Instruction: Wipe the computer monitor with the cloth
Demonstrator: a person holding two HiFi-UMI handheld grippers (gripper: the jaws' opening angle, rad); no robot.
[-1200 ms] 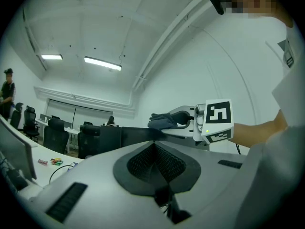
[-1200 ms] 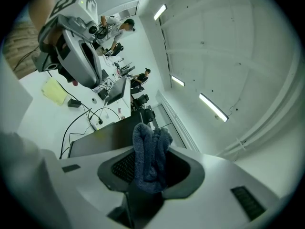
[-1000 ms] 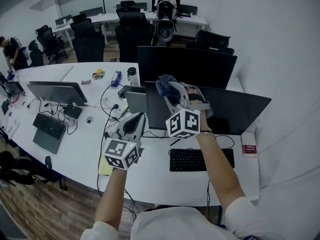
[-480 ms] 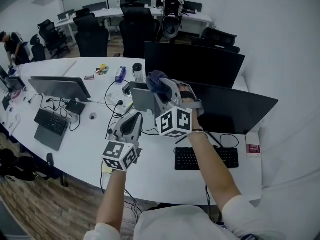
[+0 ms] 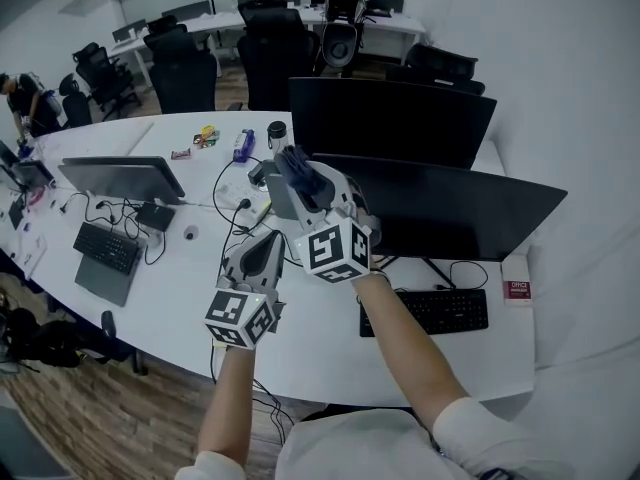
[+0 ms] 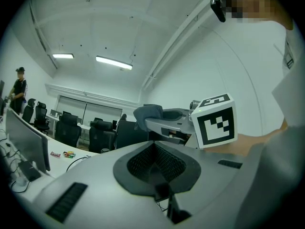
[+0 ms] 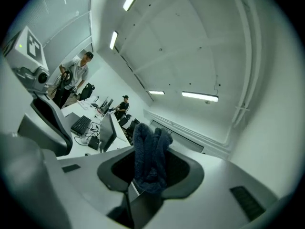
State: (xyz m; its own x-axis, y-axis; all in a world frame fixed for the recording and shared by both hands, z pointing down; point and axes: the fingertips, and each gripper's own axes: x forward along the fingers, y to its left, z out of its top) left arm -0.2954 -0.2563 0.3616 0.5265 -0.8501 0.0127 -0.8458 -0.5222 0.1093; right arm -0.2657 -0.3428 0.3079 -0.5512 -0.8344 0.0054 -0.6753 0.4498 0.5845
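We have our right gripper (image 5: 300, 174) clamped on the bunched dark blue terry cloth (image 7: 149, 157). The cloth sticks out past the jaw tips so that fabric, not plastic, meets the wide black flat-screen computer monitor (image 5: 450, 208), whose upper left corner lies just ahead and to the right of those tips; whether it touches we cannot tell. Our left gripper (image 5: 268, 244) hangs lower and to the left, jaws together on nothing, apparently parked clear of the wiping path.
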